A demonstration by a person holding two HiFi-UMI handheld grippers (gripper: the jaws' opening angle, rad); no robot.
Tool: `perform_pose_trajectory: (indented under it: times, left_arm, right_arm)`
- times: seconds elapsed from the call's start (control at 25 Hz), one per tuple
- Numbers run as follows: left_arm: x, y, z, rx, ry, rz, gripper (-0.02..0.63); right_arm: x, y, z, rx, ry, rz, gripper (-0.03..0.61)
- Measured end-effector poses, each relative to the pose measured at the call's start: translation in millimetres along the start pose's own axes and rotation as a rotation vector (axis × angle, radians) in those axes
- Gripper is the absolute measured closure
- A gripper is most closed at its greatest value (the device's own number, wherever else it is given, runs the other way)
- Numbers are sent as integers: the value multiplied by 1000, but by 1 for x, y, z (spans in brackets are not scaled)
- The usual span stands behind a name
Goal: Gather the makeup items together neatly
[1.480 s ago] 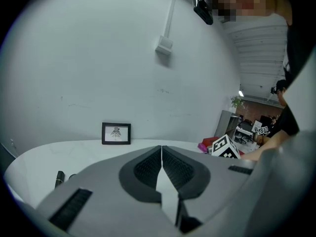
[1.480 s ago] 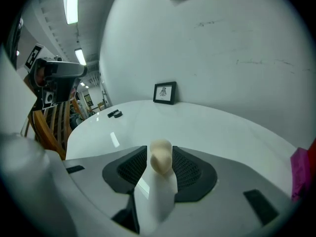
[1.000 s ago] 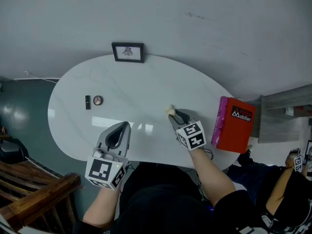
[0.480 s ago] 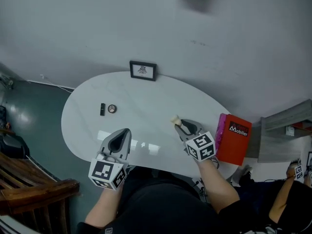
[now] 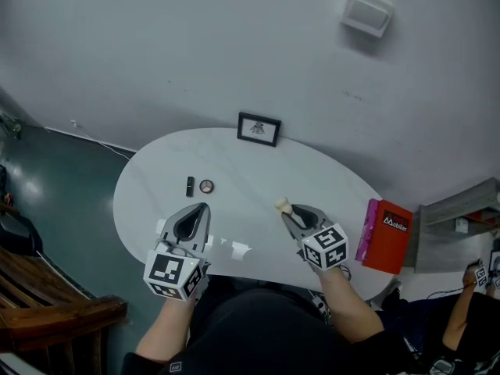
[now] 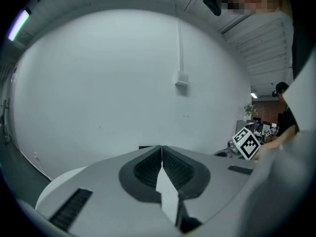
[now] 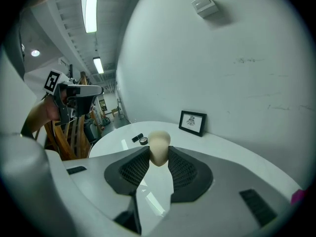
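A makeup sponge [image 5: 282,205] sits clamped in the right gripper [image 5: 286,210] over the table [image 5: 258,166]; the left gripper [image 5: 203,207] is closed, empty.
Carry it left; release softly beside the round compact [image 5: 206,186] and dark tube [image 5: 190,186], perhaps lipstick.

Only one bit of print shows — white lettering, apparently "Mobilier", on the red box [image 5: 387,248].
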State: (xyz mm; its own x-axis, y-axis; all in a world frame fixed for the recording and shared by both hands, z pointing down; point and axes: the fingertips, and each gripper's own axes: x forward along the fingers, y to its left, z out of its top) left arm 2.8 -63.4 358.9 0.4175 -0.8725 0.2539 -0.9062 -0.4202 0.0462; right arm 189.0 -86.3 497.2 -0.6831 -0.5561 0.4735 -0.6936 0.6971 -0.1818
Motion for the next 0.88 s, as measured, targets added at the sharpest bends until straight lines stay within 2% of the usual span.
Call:
perform_pose_trajectory:
  times: [0.12,0.48,0.68,0.88]
  left_arm:
    - [-8,31,0,17,5,-25,597]
    - [-32,117,-10,-8,-1,-113,597]
    - [-44,149,-12,1,1,-145,597]
    - [-47,159,-14,-21,1,-150,597]
  right_arm:
    - [26,20,18,15,-9,-8,450]
    - [83,72,63,39,-45,-83,450]
    - [103,100,68,60,-41,-100,449]
    - [115,115,62,61,-4,-83,450]
